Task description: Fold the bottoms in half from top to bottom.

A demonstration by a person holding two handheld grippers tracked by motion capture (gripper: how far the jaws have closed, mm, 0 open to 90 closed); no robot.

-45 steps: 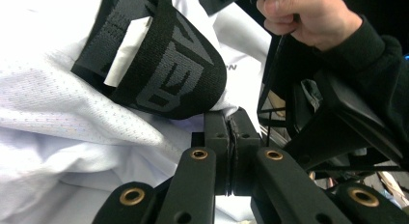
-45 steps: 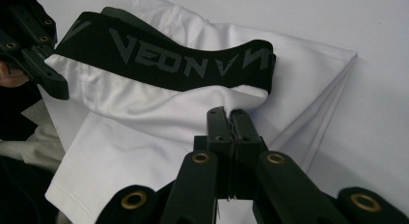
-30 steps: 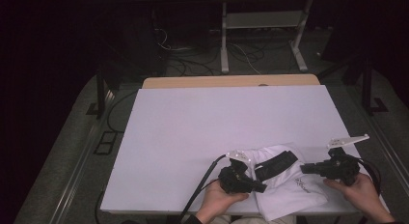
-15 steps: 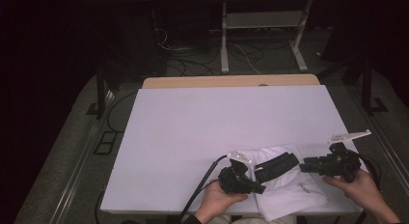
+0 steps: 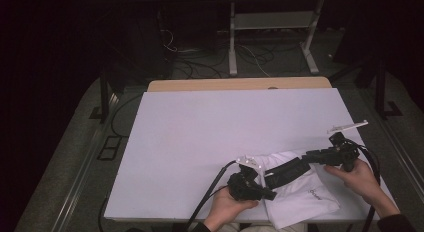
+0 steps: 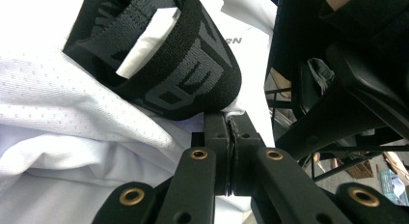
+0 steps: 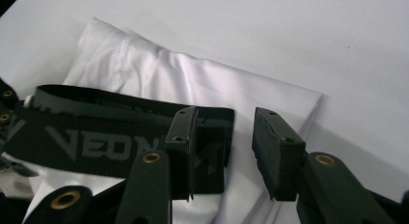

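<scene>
White rectangular table top unchanged from the earlier frames; tan wooden board edge at its far side. Dark room beyond, grey metal stand and loose cables on the floor, same as before. White mesh sports garment with black elastic waistband lies at the table's near right edge. The garment looks flatter than a second ago, waistband stretched longer to the right. Right gripper has shifted right; jaws just parted then closing a little, now apart, one jaw over the waistband's end, not pinching. Left gripper stays put, clenched on the white fabric beside the waistband.
</scene>
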